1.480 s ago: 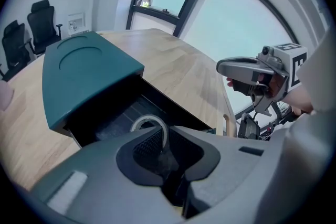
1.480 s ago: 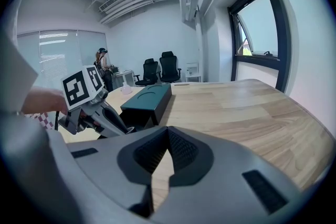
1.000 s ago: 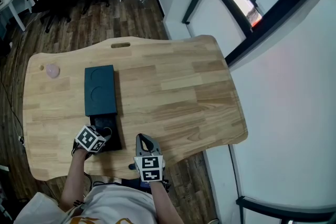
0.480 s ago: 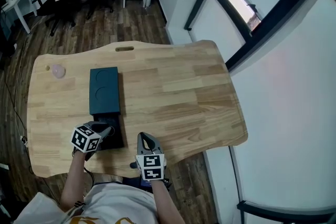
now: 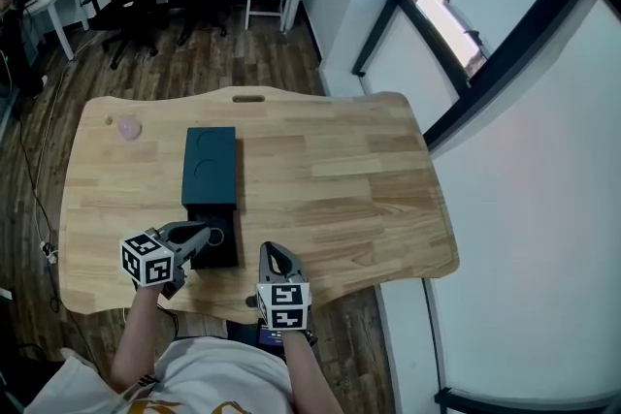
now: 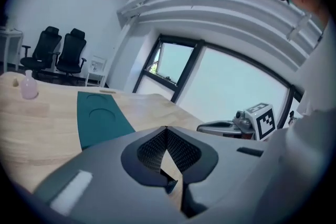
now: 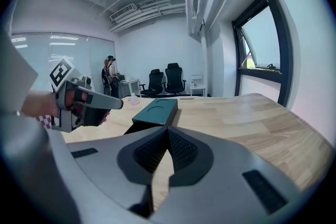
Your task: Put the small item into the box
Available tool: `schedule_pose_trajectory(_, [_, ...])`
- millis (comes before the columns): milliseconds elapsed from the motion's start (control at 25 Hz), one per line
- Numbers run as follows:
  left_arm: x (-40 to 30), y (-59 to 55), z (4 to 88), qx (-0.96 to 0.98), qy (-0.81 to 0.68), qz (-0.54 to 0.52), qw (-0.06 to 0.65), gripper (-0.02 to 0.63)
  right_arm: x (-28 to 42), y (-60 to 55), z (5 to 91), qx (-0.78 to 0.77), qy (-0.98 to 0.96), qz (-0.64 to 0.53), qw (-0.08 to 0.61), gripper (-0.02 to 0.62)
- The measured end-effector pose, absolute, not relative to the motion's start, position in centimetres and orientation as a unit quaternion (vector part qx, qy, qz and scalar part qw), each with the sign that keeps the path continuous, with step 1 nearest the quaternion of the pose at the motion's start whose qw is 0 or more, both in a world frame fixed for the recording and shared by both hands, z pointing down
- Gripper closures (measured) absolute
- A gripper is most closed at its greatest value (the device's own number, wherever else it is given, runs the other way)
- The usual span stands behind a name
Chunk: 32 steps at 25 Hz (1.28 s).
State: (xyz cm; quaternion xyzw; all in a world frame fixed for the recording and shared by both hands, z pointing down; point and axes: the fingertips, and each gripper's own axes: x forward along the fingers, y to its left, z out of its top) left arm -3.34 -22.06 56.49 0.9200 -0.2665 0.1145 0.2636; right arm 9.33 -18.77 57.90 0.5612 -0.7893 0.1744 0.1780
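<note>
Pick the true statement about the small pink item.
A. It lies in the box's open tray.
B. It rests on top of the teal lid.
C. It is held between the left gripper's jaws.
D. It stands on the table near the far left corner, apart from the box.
D: the pink item stands on bare table, clear of the teal box, and the left gripper is shut on nothing.

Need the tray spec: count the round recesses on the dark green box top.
2. Both sit in the dark green box top: the far recess in its far half, the near recess in its near half. Nothing covers the top.
</note>
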Motion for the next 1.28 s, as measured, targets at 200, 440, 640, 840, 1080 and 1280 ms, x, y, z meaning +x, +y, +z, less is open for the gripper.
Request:
schedule_pose_trajectory(200, [-4.9,-21.6,54.3,0.923,-0.306,0.096,0.212,0.603,8.5,-17.9,56.8,0.555,-0.797,0.159,0.178,0.591])
schedule_pose_trajectory(440, [-6.9,-21.0,53.5,0.909,-0.356,0.084,0.201,0.604,8.2,-16.9,55.4,0.561,-0.8,0.147,0.157,0.591])
schedule_pose_trajectory(640, [-7.3,-19.7,51.5,0.914,-0.368,0.072,0.153,0.603,8.2,-16.3,53.2,0.577,-0.798,0.111,0.134,0.591])
schedule_pose_trajectory(840, [-8.4,-19.4,49.8,0.905,-0.408,0.066,0.1,0.603,7.3,-15.9,52.3,0.572,-0.804,0.099,0.132,0.591])
schedule_pose_trajectory(1080, [-9.7,-19.3,49.1,0.889,-0.446,0.058,0.09,0.603,6.9,-15.5,51.8,0.564,-0.809,0.102,0.13,0.591])
schedule_pose_trajectory(1280, [-10.1,-19.0,50.0,0.889,-0.44,0.054,0.113,0.604,6.9,-15.8,52.1,0.566,-0.805,0.102,0.142,0.591])
